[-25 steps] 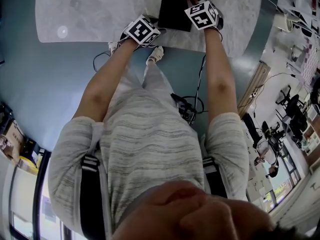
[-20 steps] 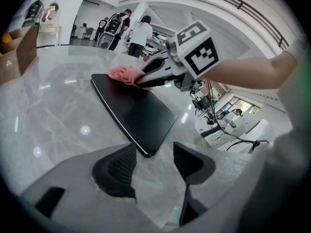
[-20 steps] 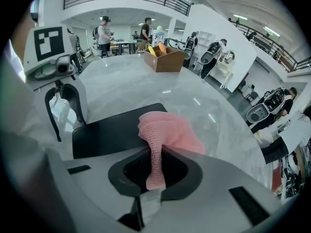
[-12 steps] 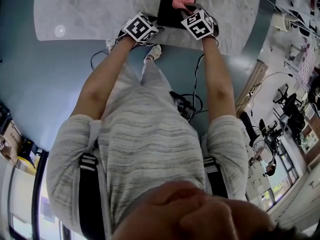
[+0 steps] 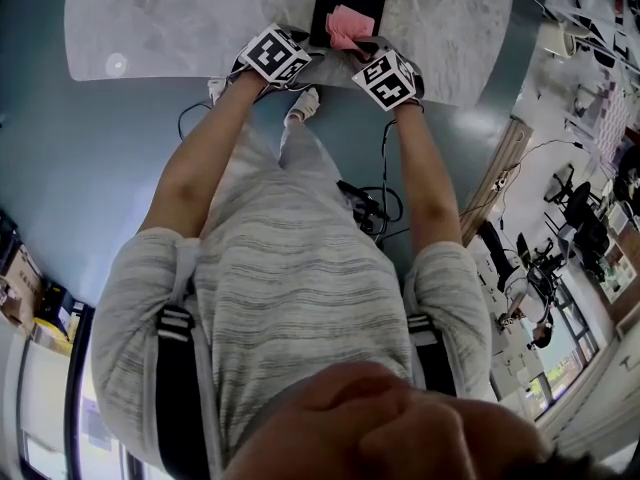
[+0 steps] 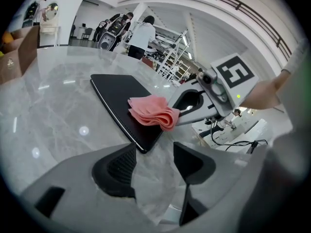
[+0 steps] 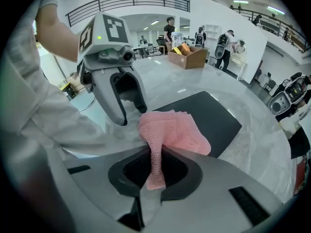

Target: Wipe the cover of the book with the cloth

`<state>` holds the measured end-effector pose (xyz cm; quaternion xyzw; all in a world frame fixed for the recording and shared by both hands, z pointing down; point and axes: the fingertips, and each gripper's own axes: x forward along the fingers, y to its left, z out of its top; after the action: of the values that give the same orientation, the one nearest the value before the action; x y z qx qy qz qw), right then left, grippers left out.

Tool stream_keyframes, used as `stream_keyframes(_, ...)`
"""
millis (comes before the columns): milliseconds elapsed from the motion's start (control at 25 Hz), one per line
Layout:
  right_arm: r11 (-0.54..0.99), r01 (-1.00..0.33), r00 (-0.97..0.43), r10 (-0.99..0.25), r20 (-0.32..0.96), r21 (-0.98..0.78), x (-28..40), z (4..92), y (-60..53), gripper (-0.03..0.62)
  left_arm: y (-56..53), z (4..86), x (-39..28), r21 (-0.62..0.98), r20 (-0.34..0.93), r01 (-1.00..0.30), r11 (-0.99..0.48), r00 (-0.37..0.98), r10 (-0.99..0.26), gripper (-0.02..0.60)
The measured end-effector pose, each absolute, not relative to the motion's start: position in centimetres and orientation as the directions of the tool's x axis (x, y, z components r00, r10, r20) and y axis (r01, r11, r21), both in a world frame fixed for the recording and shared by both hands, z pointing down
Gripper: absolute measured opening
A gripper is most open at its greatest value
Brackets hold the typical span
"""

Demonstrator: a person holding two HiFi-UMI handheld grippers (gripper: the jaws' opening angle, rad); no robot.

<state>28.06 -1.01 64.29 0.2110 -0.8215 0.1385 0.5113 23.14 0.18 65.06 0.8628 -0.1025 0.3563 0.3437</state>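
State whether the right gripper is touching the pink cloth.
Touching. The right gripper view shows the right gripper with its jaws shut on a strip of the cloth, pinched between them.

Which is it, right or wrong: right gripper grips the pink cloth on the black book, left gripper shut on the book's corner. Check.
Wrong: the left gripper view shows the left gripper open and empty, short of the black book. The right gripper does grip the pink cloth on it.
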Motion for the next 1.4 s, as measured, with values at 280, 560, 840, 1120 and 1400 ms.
stream_keyframes(280,0.878,-0.469,-0.425,-0.123,0.897,-0.101,27.5,63.9,3.4,0.035,0.0,64.5,23.1,0.516,0.681,-0.422,-0.745,0.730,0.059,0.242)
stream_keyframes(560,0.890,-0.450,-0.474,-0.169,0.864,-0.073,26.9,59.7,3.5,0.035,-0.7,63.4,22.7,0.511,0.670,-0.429,-0.745,0.742,0.033,0.242)
stream_keyframes(840,0.816,-0.563,-0.440,-0.429,0.789,0.130,28.2,54.1,-6.2,0.035,-1.0,62.9,22.0,0.503,0.673,-0.438,-0.746,0.739,0.021,0.245)
stream_keyframes(1120,0.699,-0.645,-0.324,-0.616,0.718,0.308,28.5,53.8,-16.0,0.035,-1.1,62.9,21.4,0.513,0.670,-0.440,-0.737,0.742,0.024,0.245)
stream_keyframes(1400,0.722,-0.612,-0.261,-0.570,0.779,0.323,27.3,59.2,-17.7,0.035,-0.4,62.9,22.1,0.524,0.667,-0.433,-0.734,0.744,0.037,0.245)
